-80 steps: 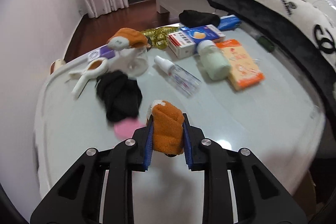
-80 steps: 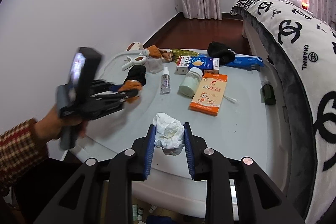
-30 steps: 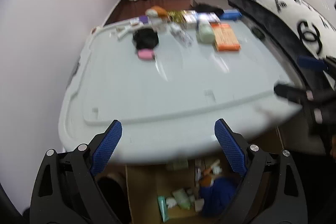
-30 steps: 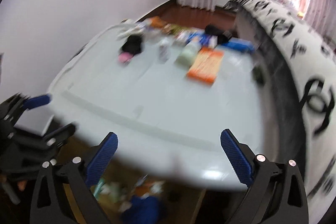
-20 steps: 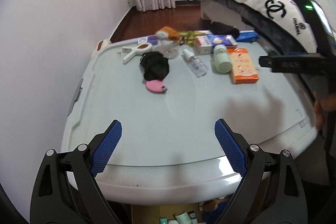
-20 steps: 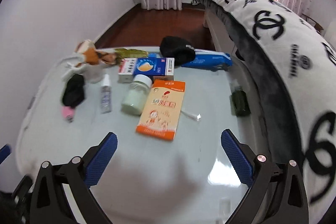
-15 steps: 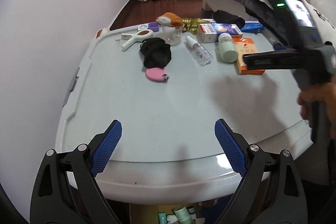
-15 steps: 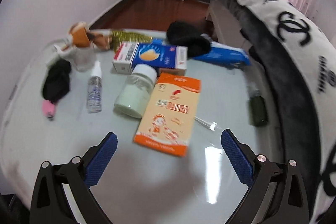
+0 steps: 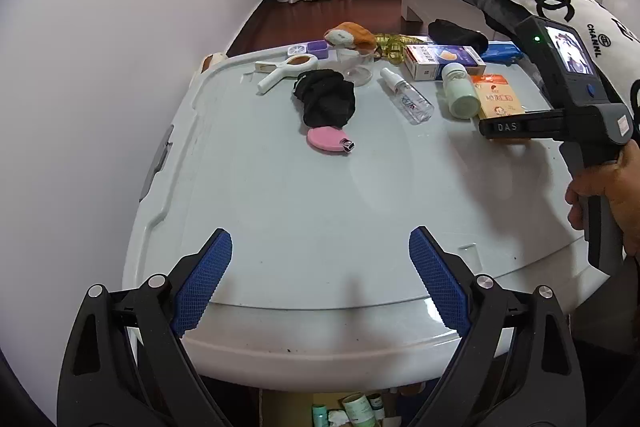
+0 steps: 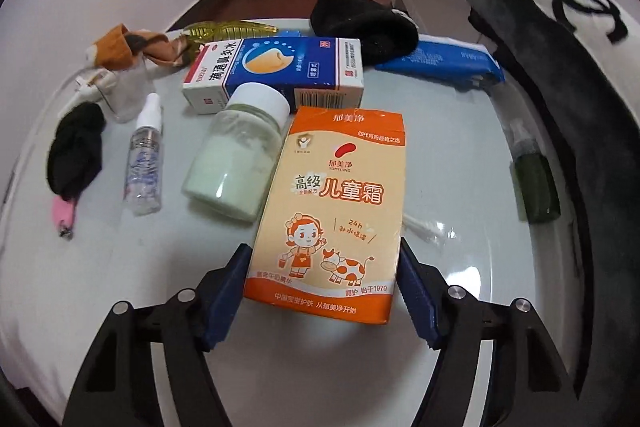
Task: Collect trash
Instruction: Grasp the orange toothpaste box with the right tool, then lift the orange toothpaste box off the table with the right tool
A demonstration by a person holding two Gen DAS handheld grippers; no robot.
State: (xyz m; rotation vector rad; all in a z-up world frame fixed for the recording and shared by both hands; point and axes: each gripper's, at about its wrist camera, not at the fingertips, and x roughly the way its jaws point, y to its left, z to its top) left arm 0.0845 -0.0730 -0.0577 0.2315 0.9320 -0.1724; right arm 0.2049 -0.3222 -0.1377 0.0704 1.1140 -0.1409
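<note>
My left wrist camera looks down from the near edge of the table [image 9: 320, 195], taking in the whole top. My right sits close over the orange box [image 10: 332, 211]. Both share the far clutter

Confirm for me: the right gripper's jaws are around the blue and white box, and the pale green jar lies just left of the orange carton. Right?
Not quite. In the right wrist view the right gripper has its jaws, which have just been closing, around the near end of the orange carton, not the blue and white box farther back. The pale green jar does lie just left of the carton.
</note>
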